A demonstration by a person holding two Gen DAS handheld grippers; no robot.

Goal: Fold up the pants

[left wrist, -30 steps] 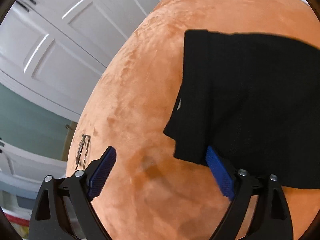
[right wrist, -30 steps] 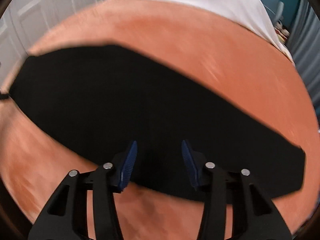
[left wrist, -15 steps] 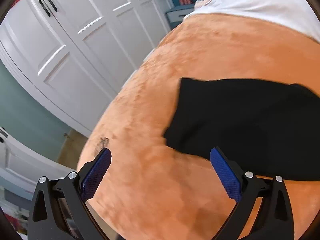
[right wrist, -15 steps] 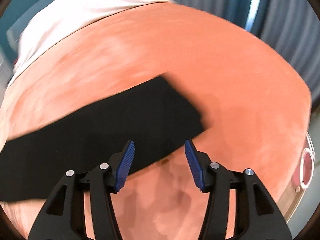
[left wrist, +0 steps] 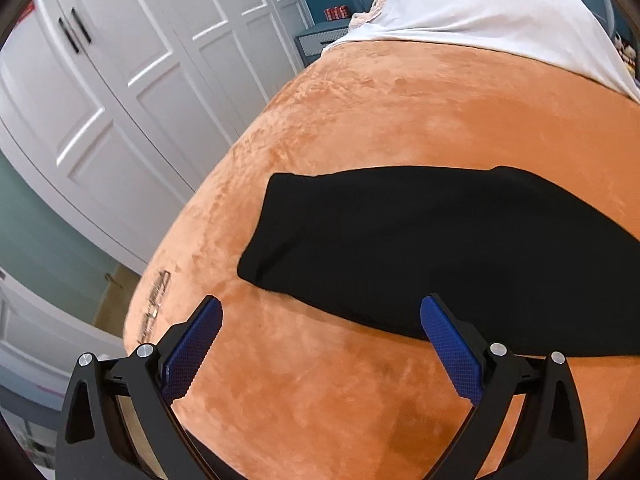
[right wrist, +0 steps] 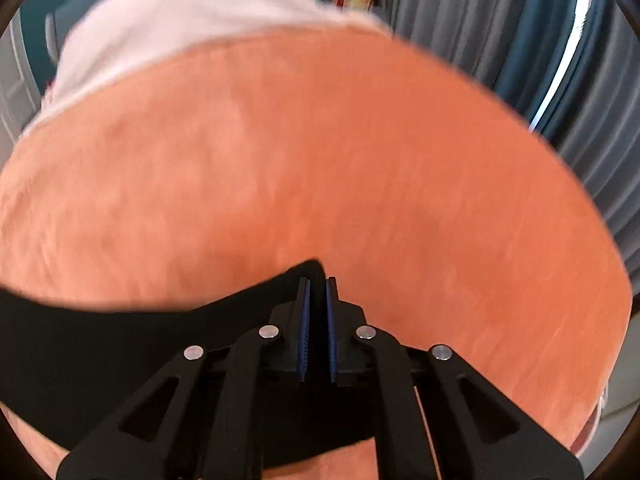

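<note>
In the right wrist view, nearest the camera, the right gripper (right wrist: pixel 318 282) has just been closing, and its blue fingers (right wrist: pixel 304 328) now stand almost pressed together with dark cloth between them. They appear to be pinching the end of the black pants (right wrist: pixel 100 344), right at the edge of the cloth, which lies low in this view and runs off to the left. Blur hides how deep the bite goes.

In the left wrist view, the left gripper (left wrist: pixel 320 312) hangs above the bed with its fingers (left wrist: pixel 452 344) spread wide and nothing between them. Just past them the pants (left wrist: pixel 440 248) lie flat as a long dark strip on the orange blanket (left wrist: pixel 400 100), their near end a little ahead of the fingers and apart from them.

The step in hand looks like taking hold of one end so as to bring it over the other. The next move probably calls for lifting that end and carrying it along the strip, keeping the edges in line. Farther off are a white sheet (left wrist: pixel 480 12) and white wardrobe doors (left wrist: pixel 140 60).
</note>
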